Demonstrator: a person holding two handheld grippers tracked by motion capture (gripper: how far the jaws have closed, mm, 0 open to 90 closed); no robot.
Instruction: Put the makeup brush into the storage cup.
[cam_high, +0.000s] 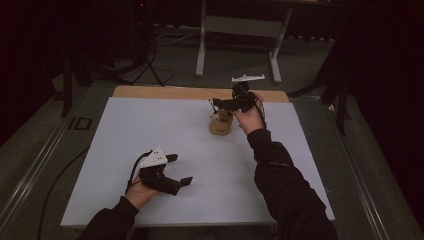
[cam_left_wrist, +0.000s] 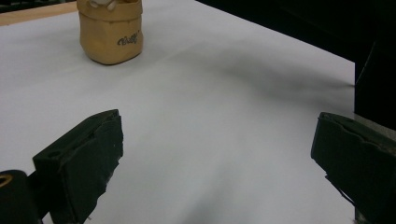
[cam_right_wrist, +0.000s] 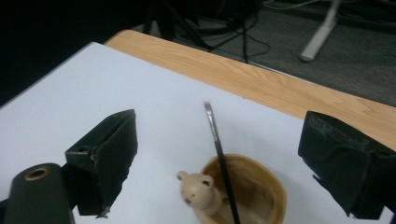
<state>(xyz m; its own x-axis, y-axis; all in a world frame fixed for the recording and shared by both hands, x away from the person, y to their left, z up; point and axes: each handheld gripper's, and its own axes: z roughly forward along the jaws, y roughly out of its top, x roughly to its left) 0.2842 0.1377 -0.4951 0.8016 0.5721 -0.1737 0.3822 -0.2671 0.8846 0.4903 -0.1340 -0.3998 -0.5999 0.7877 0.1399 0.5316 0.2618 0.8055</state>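
Two tongs are at work over the white-covered surface (cam_high: 165, 125). The right tongs (cam_high: 216, 104) hang over a small tan pot (cam_high: 220, 123) that stands near the far edge of the surface, a little right of the middle. Their jaws stand wide, with nothing pressed between them. In the right gripper view the pot's (cam_right_wrist: 254, 189) open mouth lies just below and between the two jaws, and a thin dark stick with a pale metal tip (cam_right_wrist: 218, 158) rises out of it, leaning on the rim and clear of both jaws. A small cream bear figure (cam_right_wrist: 198, 192) sits at the pot's near rim, just beside the stick. Past the pot a strip of bare wood (cam_right_wrist: 261, 84) runs along the far edge of the surface.

The left tongs (cam_high: 180, 170) are held low over the near left part of the surface, well apart from the pot, jaws wide and with only the white cover between them. In the left gripper view the pot (cam_left_wrist: 111, 35) stands far off, toward the far edge, dark lettering on its side.
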